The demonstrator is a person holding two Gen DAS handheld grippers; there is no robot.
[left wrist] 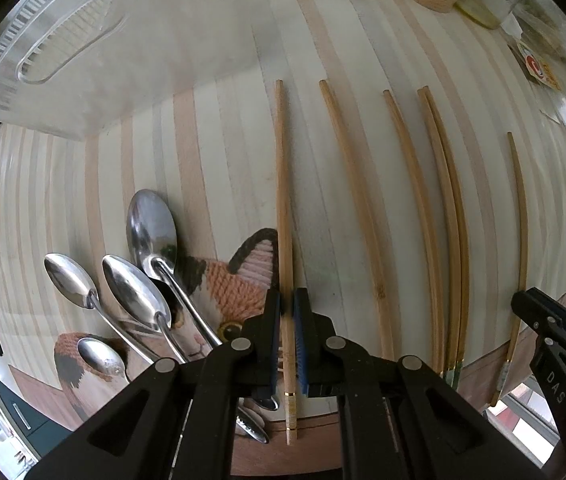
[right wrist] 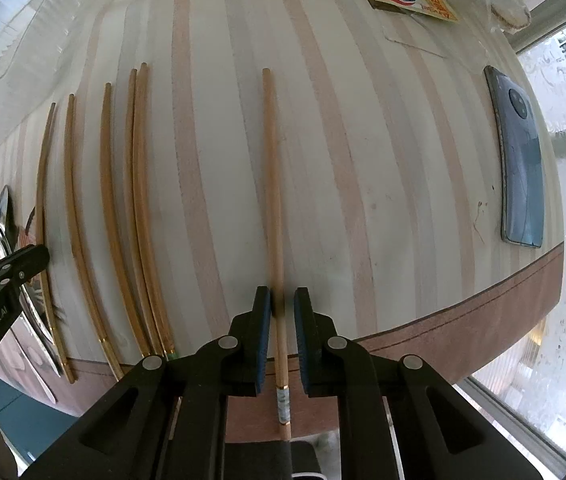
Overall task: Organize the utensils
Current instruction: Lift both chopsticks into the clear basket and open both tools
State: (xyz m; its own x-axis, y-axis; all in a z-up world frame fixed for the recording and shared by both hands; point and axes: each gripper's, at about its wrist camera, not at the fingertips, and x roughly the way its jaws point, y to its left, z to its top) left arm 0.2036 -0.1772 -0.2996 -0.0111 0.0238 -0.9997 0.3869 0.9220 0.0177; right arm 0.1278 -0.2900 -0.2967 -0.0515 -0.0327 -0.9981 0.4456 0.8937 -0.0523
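The left tongs (left wrist: 287, 312) straddle the leftmost chopstick (left wrist: 283, 208), the blue pads (left wrist: 275, 316) standing narrowly apart with the stick in the gap; whether the pads actually press on it cannot be told. This chopstick lies lengthwise on the striped bench (left wrist: 219, 152), its gold-banded butt end overhanging the near edge.

The right tongs (right wrist: 282, 312) straddle a separate chopstick (right wrist: 273, 184) in the same way. The pads are narrowly spread on either side of the shaft, and contact cannot be confirmed. This stick lies well apart from the others, its patterned butt end past the bench edge.

Between the two tongs, four more chopsticks (left wrist: 439, 216) lie roughly parallel on the bench; two of them touch side by side.

Left of the left tongs, a group of metal spoons (left wrist: 139, 288) rests partly on a knitted cat-face coaster (left wrist: 235, 280). A clear plastic tray (left wrist: 67, 52) sits at the far left of the bench.

Right of the right tongs, a smartphone (right wrist: 521, 160) lies face down near the bench edge.
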